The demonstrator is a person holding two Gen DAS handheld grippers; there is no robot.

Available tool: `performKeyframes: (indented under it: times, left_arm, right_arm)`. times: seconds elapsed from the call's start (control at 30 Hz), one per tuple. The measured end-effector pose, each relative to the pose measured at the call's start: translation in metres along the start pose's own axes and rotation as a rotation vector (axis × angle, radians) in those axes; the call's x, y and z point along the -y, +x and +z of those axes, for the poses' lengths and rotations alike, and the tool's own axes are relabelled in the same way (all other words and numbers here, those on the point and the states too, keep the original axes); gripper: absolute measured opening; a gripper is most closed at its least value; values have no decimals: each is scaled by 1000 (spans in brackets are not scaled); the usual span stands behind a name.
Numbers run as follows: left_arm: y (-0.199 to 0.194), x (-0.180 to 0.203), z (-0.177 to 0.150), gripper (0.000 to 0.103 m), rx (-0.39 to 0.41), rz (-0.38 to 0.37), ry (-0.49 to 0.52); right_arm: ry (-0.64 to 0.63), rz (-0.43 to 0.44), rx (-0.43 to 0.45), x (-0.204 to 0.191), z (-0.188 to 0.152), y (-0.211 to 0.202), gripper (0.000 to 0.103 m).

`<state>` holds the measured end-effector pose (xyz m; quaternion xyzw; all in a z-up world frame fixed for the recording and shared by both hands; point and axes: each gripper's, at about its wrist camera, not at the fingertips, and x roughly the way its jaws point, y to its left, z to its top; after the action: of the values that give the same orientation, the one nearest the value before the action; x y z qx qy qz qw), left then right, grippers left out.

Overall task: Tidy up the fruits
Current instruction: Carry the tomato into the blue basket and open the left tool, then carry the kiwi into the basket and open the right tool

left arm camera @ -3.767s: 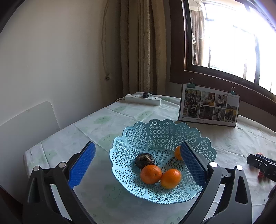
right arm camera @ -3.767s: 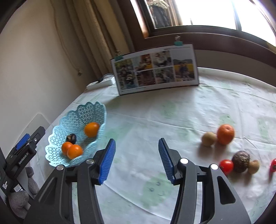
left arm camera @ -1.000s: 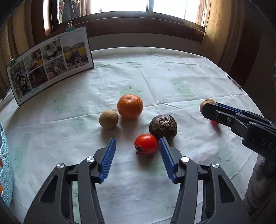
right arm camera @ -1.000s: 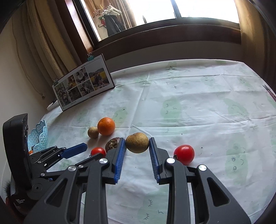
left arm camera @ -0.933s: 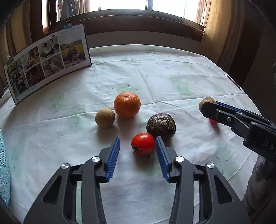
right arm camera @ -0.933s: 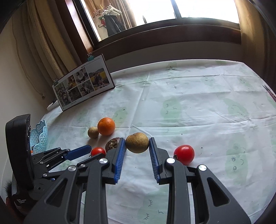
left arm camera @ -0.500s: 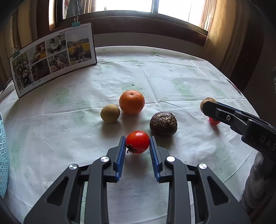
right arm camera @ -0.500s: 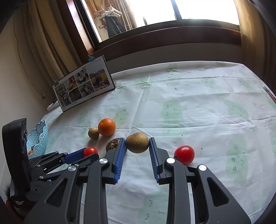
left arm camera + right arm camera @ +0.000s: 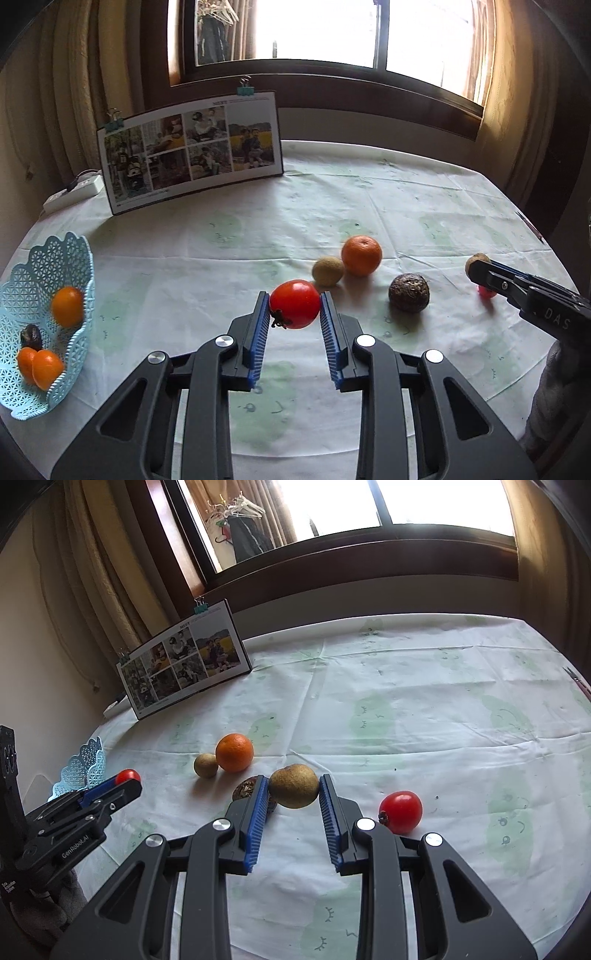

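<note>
— On the table (image 9: 369, 192), what does each gripper have?

— The left gripper (image 9: 294, 312) is clamped on a red tomato (image 9: 294, 303), its blue pads pressed to both sides of the fruit. The tomato looks lifted clear of the cloth, though the fisheye view makes that hard to judge. The right gripper (image 9: 293, 794) grips a brownish-green fruit (image 9: 293, 785) the same way, one pad on each side.

— Where is the basket?

— At the left edge of the table. The blue basket (image 9: 70, 254) holds three orange fruits and one dark one. In the right wrist view only its lacy rim shows, behind the left gripper.

— And what lies loose on the cloth?

— An orange (image 9: 361, 255) sits near the middle, touching or just beside a small tan fruit (image 9: 327, 271) on its left. A dark, rough brown fruit (image 9: 409, 292) lies apart from them to the right. A second tomato (image 9: 400, 811) rests just right of the right gripper; from the left wrist it is only a red sliver under that gripper's tip.

— Anything else up there?

— A board of photos (image 9: 190, 149), held by clips, stands at the far side below the window (image 9: 321, 29), and a white power strip (image 9: 74, 192) lies at its left end.
</note>
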<state>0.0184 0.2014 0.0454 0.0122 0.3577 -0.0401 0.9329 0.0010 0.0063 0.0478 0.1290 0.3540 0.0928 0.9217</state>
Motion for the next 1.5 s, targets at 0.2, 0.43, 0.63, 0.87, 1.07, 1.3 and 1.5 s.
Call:
performKeyframes:
  times: [0.2,0.43,0.63,0.87,1.07,1.3,1.5]
  left_arm:
    - [-20,-37,0,28,50,85,-66]
    - [-39,-82,0,28,92,184,-140]
    - [-41,-122,-5,28,90,265,-201]
    - [-39,-152,-13,28,79,309,-258]
    - [-40,-159,-16,55,84,305,-280]
    - [-67,-175,-15,69,165,353,-311]
    - [-88,-200,-24,75,203,401,-350]
  right_arm:
    - [-7,-4,-3,-3,-2,1,29]
    - [-9,-5,-6,-6,-3,2,29]
    - [-6,-12,-7,-7,-4,3,29]
    - [-9,-16,-18,-12,-8,6,29]
    - [-15,-5,-21,-23,-9,5,29]
    - [-71,47,-5,-59,-2,2,29]
    - [-147,130,2,-111,7,5,29]
